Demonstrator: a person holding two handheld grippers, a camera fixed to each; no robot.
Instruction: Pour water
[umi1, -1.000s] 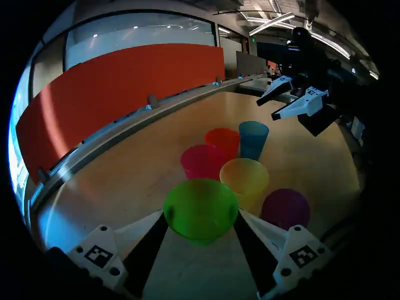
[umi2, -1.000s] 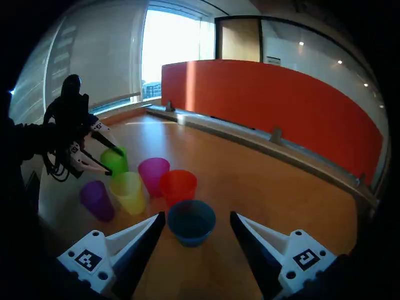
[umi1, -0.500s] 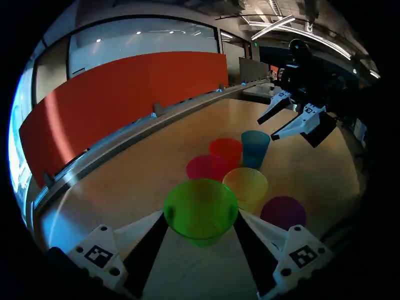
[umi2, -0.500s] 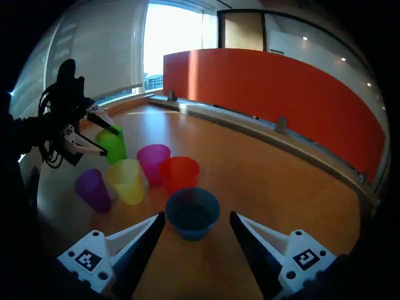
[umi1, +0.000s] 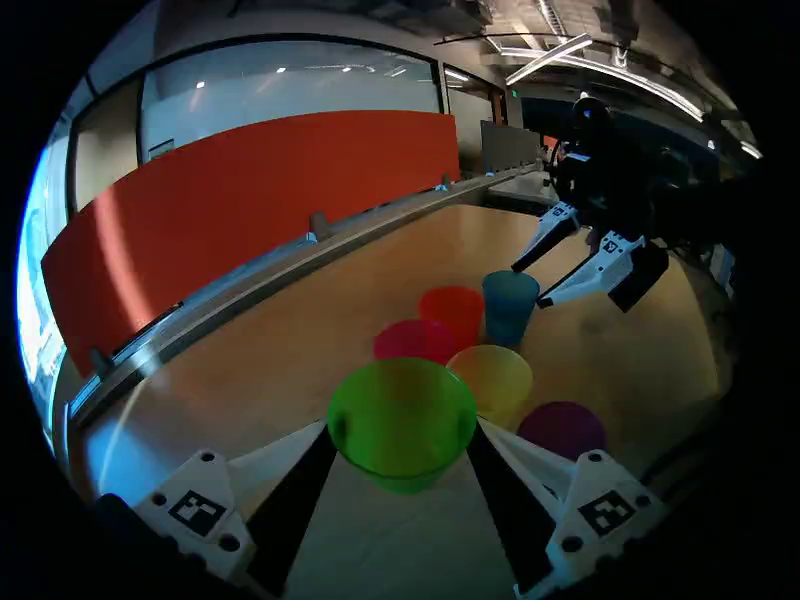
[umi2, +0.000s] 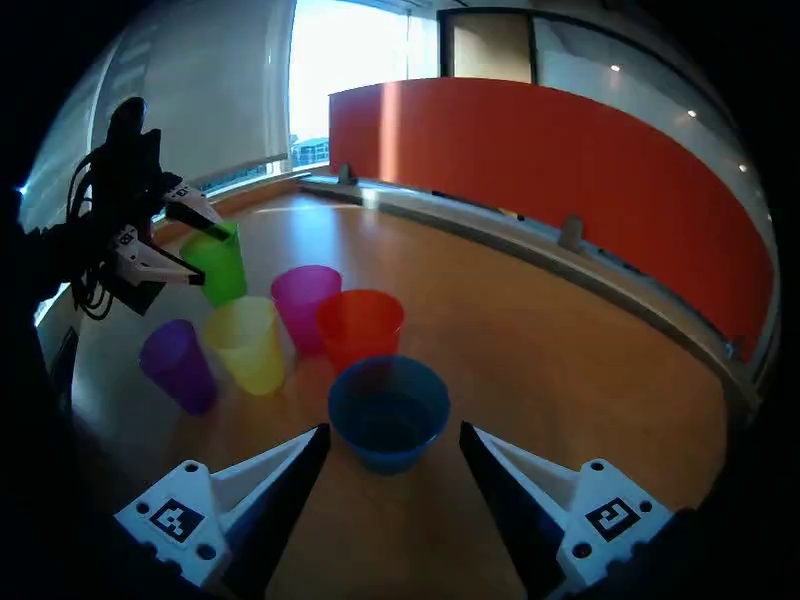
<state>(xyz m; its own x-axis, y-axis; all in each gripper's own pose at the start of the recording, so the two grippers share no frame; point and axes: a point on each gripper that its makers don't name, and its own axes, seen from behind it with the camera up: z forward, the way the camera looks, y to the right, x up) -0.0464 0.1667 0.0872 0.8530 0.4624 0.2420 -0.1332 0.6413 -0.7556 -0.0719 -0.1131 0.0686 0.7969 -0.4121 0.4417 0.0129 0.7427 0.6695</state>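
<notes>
Left gripper (umi1: 401, 424) is pinching the translucent green plastic cup (umi1: 402, 395) between both fingers at 6 o'clock in the left gripper view. The right gripper (umi2: 393, 428) stands spread, its fingers flanking the blue plastic cup (umi2: 388, 400) at 6 o'clock in its own view, with narrow gaps apparent on either side. Assessment: the pick-up stage is in hand and the pour is not yet begun, and whether either cup contains water cannot be determined. The next move likely requires the right fingers to close on the blue cup, clear of the orange plastic cup (umi2: 360, 322) just beside it at 12 o'clock, before any tilting.
</notes>
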